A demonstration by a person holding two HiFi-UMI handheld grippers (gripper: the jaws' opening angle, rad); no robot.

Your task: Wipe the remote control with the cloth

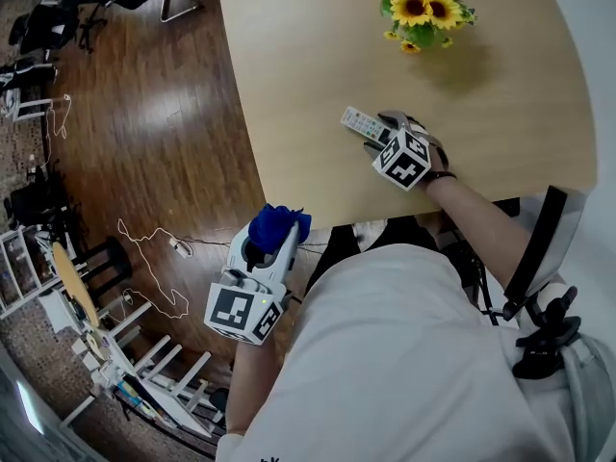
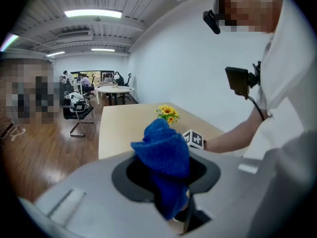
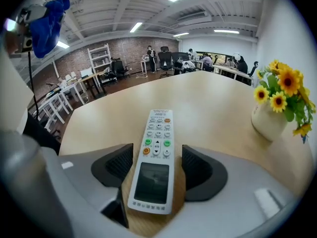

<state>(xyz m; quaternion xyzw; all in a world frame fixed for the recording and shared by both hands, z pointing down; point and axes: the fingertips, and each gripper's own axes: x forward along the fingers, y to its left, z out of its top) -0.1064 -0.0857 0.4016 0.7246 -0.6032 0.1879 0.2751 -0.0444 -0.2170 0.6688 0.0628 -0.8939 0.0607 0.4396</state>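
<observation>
Room: open office with a wood floor (image 1: 144, 114). In front of me is a pale worktop (image 1: 318, 46) with flowers (image 1: 421, 3) at its far side.
Remote: the remote (image 3: 154, 157) lies flat and face up on the worktop, near my edge. Its screen end is between the right jaws.
Right jaws: the right gripper (image 3: 157, 165) stands wide open astride the remote. Bare wood shows beside one pad and the other pad sits just beside the casing. Nothing is gripped.
Left jaws: the left gripper (image 2: 166, 182) is closed on the cloth (image 2: 163, 152), a bunched blue wad. It is off the worktop edge, over the floor, well apart from the remote.
Remote handling: I judge it light, stiff and smooth, so it is likely to skate on the worktop under a wipe.
Hold: I'd pinch its long edges at the screen end with a gentle squeeze, leaving the buttons free for the cloth.
Cloth handling: soft, limp and fluffy. I expect it to drape and drag rather than slip.
</observation>
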